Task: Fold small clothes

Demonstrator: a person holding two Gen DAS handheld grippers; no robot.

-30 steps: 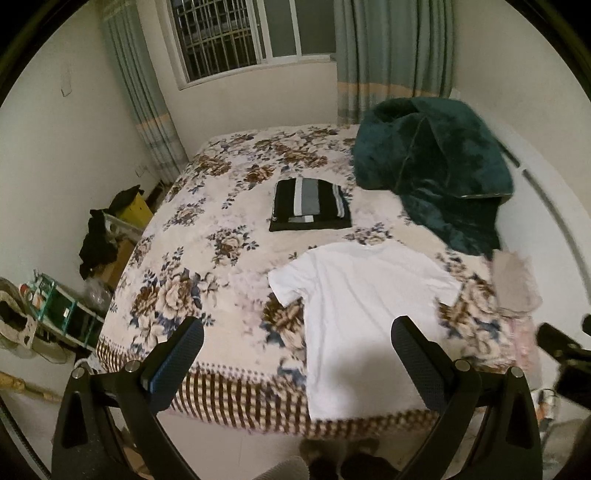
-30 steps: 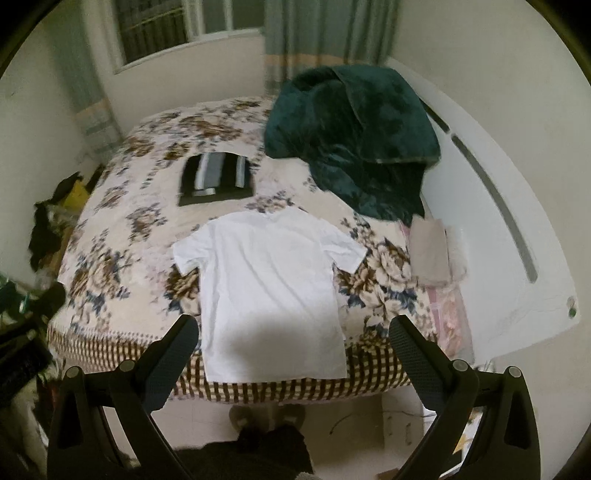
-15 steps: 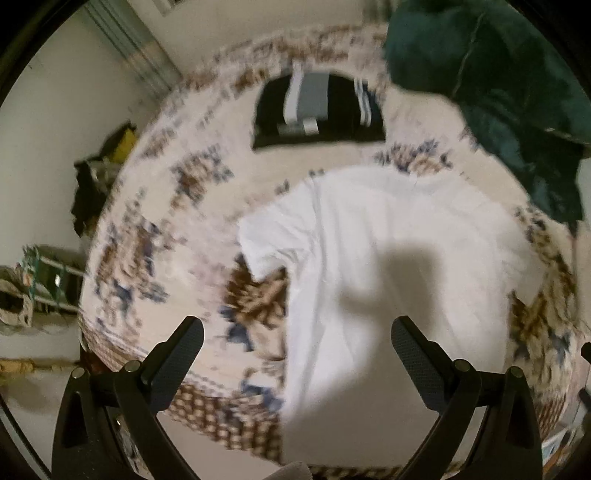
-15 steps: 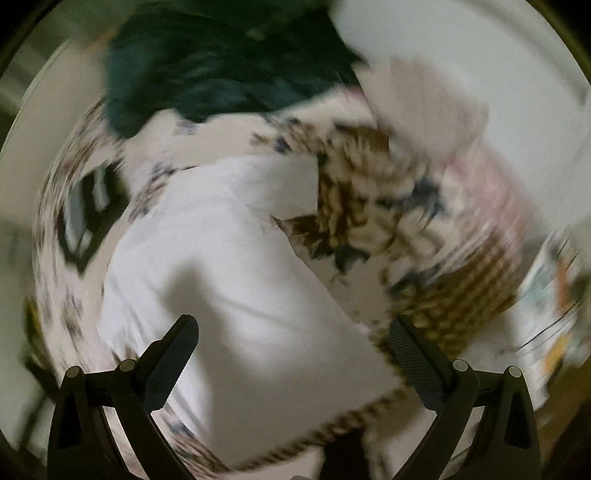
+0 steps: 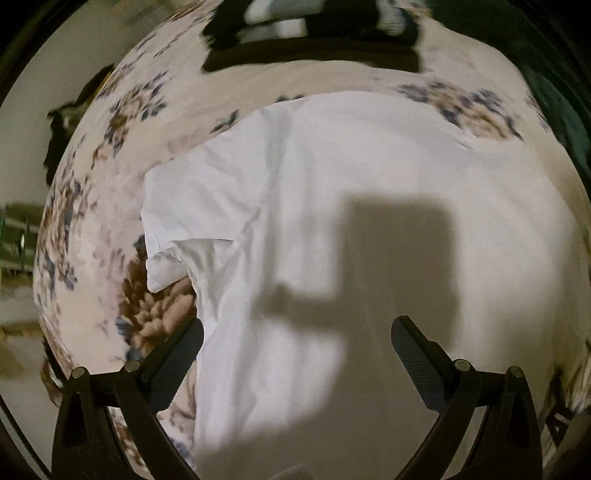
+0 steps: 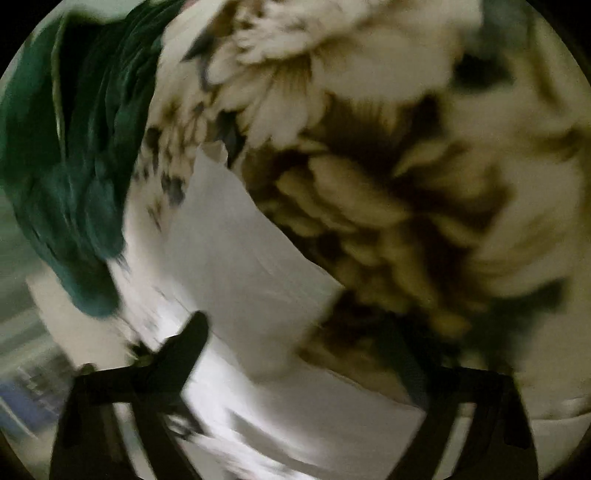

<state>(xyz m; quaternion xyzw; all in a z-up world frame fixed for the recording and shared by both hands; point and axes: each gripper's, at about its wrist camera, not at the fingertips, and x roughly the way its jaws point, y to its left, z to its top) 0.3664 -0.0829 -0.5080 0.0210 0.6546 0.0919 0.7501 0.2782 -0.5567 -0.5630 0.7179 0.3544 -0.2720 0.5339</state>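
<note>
A white T-shirt [image 5: 369,177] lies flat on the floral bedspread [image 5: 92,229], front down the bed, its left sleeve [image 5: 184,221] spread out. My left gripper [image 5: 297,343] is open and empty, close above the shirt's left side, casting a shadow on it. In the blurred right wrist view my right gripper [image 6: 306,343] is open and empty, low over the shirt's right sleeve [image 6: 251,266].
A folded black, grey and white striped garment [image 5: 306,33] lies on the bed beyond the shirt. A dark green blanket [image 6: 74,155] is heaped at the far right of the bed. Clutter stands on the floor at the left of the bed.
Both grippers have dropped from above the foot of the bed down close over the shirt, the left toward its left side, the right toward the right sleeve. Jaws stayed open.
</note>
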